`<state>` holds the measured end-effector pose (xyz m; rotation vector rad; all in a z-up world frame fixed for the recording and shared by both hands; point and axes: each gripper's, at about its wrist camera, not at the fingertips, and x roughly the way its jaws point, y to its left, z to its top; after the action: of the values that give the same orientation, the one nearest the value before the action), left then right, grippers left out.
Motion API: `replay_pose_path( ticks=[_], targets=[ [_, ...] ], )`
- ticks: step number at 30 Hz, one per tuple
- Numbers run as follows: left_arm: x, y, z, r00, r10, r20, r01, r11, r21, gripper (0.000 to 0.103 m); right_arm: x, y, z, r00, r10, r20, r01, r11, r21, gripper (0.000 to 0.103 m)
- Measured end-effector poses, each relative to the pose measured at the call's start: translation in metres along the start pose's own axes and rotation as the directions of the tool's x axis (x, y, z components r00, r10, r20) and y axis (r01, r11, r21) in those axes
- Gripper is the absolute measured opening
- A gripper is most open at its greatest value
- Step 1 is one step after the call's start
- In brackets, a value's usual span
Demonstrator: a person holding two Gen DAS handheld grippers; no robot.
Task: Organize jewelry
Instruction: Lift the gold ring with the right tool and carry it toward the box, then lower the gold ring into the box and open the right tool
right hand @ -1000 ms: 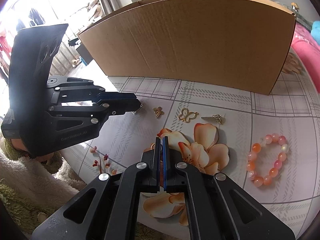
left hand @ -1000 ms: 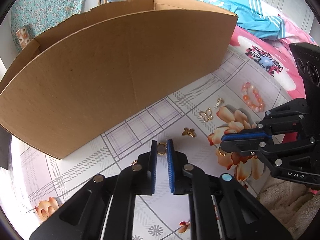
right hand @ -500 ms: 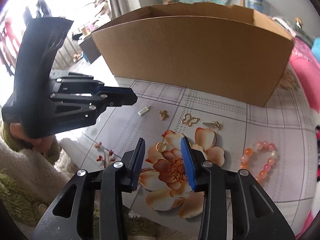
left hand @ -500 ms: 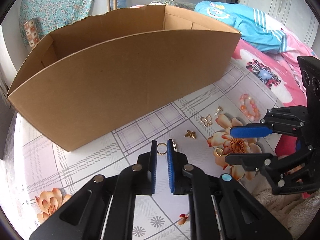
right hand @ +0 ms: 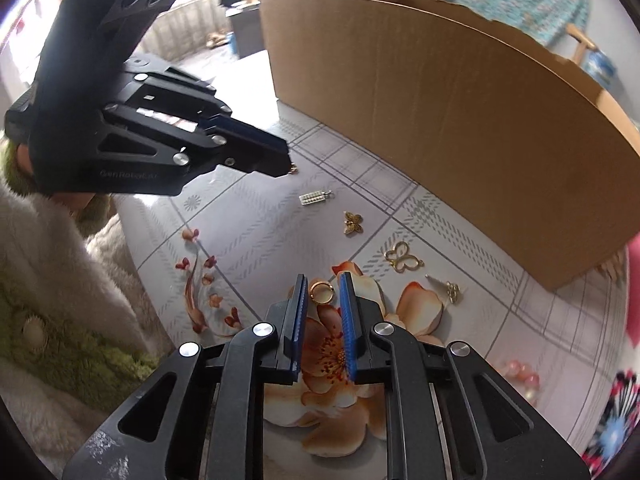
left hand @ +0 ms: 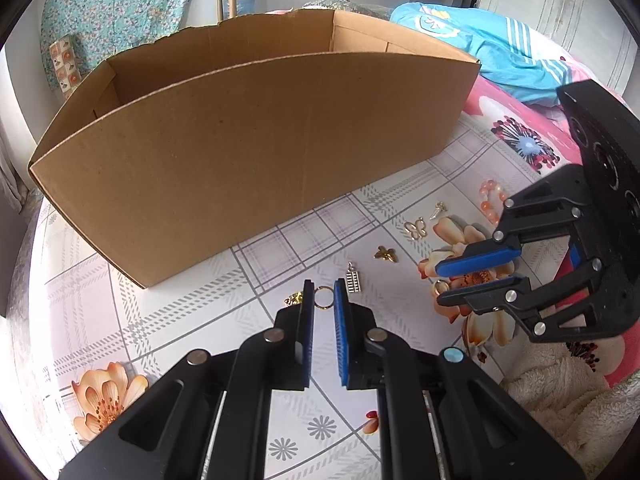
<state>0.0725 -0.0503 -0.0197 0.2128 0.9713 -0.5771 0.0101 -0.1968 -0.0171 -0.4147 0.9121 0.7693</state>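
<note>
My left gripper [left hand: 323,294] is shut on a thin gold ring [left hand: 323,297], held at its fingertips over the tablecloth [left hand: 192,320]. In the right wrist view it reaches in from the left [right hand: 285,165]. My right gripper [right hand: 323,292] points down at a second, thicker gold ring [right hand: 322,293] lying on a printed orange flower. Its jaws are closing around that ring with a small gap left on each side. In the left wrist view the right gripper [left hand: 440,284] sits at the right with that ring [left hand: 440,287] at its tips.
A large open cardboard box [left hand: 240,152] stands behind the jewelry. On the cloth lie a silver abacus charm [right hand: 316,199], a small gold butterfly [right hand: 353,223], an outline butterfly [right hand: 403,257], a gold pin [right hand: 448,288] and an orange bead bracelet [left hand: 490,200]. A fluffy sleeve [right hand: 60,280] is at the left.
My right gripper went from shut to wide open, rolled, and has narrowed around the ring on the flower. The left gripper keeps its ring and has barely moved.
</note>
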Motion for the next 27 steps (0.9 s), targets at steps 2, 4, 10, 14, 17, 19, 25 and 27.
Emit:
replay_pose_path(
  ticks=[2, 4, 10, 14, 17, 19, 25, 27],
  targets=[
    [0.001, 0.000, 0.000, 1.000, -0.001, 0.000, 0.001, 1.000, 0.002, 0.009, 0.001, 0.001, 0.001, 1.000, 0.018, -0.002, -0.018, 0.999, -0.036, 0.013],
    [0.001, 0.000, 0.000, 1.000, 0.000, -0.001, 0.000, 1.000, 0.003, 0.009, 0.003, -0.002, 0.001, 0.999, 0.043, -0.001, -0.043, 0.998, -0.052, 0.011],
    [-0.001, -0.002, 0.001, 1.000, 0.008, 0.006, -0.008, 1.000, 0.005, 0.009, 0.008, -0.013, 0.004, 0.994, 0.104, 0.014, -0.104, 0.995, 0.009, 0.010],
    [-0.008, -0.003, 0.001, 1.000, 0.017, 0.020, -0.017, 1.000, 0.005, 0.009, 0.005, -0.013, 0.001, 0.994, 0.100, 0.037, -0.102, 0.993, 0.054, 0.010],
    [-0.015, -0.004, 0.002, 0.999, 0.025, 0.036, -0.025, 1.000, 0.012, 0.009, -0.001, -0.011, -0.001, 0.994, 0.087, 0.060, -0.091, 0.992, 0.083, 0.009],
    [-0.022, -0.006, 0.003, 0.998, 0.027, 0.053, -0.028, 0.999, 0.017, 0.009, -0.009, -0.010, 0.000, 0.994, 0.069, 0.084, -0.078, 0.991, 0.108, 0.010],
    [-0.055, -0.009, 0.018, 0.989, 0.021, 0.147, -0.028, 0.999, 0.047, 0.009, -0.051, -0.013, 0.018, 0.981, 0.002, 0.193, -0.034, 0.985, 0.167, 0.010],
    [-0.067, -0.006, 0.029, 0.983, 0.009, 0.182, -0.019, 0.998, 0.057, 0.009, -0.069, -0.017, 0.032, 0.969, -0.019, 0.246, -0.025, 0.984, 0.174, 0.010]
  ],
)
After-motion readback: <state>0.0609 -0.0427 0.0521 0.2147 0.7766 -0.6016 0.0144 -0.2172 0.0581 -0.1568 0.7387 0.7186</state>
